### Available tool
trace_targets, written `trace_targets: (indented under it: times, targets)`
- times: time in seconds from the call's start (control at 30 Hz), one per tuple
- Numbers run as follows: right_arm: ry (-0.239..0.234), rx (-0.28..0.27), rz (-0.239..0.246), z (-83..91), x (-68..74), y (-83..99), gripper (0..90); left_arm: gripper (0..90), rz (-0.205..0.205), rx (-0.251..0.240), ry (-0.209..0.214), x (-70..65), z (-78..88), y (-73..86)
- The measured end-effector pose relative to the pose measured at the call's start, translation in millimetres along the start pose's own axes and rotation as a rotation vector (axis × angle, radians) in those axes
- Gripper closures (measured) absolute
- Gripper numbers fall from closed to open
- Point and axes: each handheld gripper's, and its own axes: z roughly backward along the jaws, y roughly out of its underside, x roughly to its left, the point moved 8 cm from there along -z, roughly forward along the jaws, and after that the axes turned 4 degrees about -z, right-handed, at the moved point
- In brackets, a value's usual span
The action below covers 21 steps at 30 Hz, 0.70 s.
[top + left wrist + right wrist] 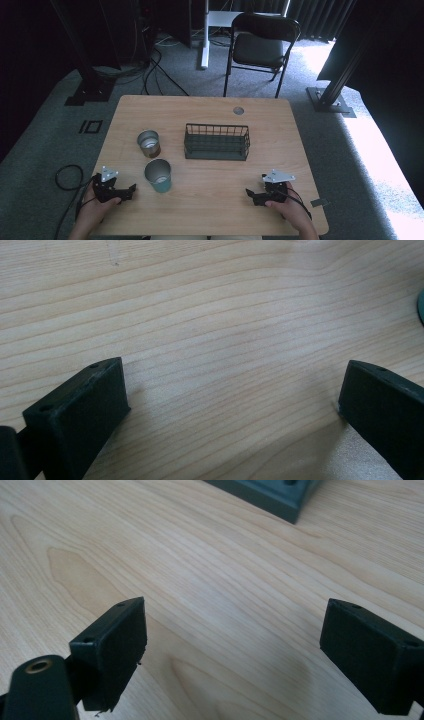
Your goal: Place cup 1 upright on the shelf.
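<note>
So the person has both grippers parked low at the near edge of the wooden table [210, 200], one in each hand. The left gripper [131, 191] sits near the front-left corner with its tips pointing right toward the teal cup [159, 175], which stands upright just beside it, not touching as far as the high view shows. In the left gripper view the jaws are spread wide with nothing but bare wood grain between them, and a sliver of the teal cup's base pokes in at the right edge of that view. The right gripper [249, 193] is over near the front-right, tips pointing left across the table, well apart from the cup. Its own view shows the same deal: jaws wide apart, holding nothing, only table in the gap, and a corner of the dark wire basket [217, 142] showing at the top. That basket sits around the middle of the table, long side facing the person, and looks empty from above. A second cup, the silver and brown one [149, 143], stands upright just left of the basket and just behind the teal cup, the two near each other but apart. There's a small round grommet [238, 110] near the far edge of the table, and a black folding chair [260, 45] on the carpet beyond it.
</note>
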Motion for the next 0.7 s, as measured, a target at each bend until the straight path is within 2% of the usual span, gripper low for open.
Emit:
trace_targets:
  times: [0.3, 0.7]
  targets:
    - [-0.036, 0.007, 0.02, -10.3, 15.1, -6.3, 11.2, 0.3, 0.0, 0.001, 0.0, 0.0, 0.0, 0.0]
    - [-0.097, 0.001, 0.071, -25.7, 44.0, -26.8, 11.2, 0.3, 0.0, 0.0, 0.0, 0.1, 0.0, 0.0]
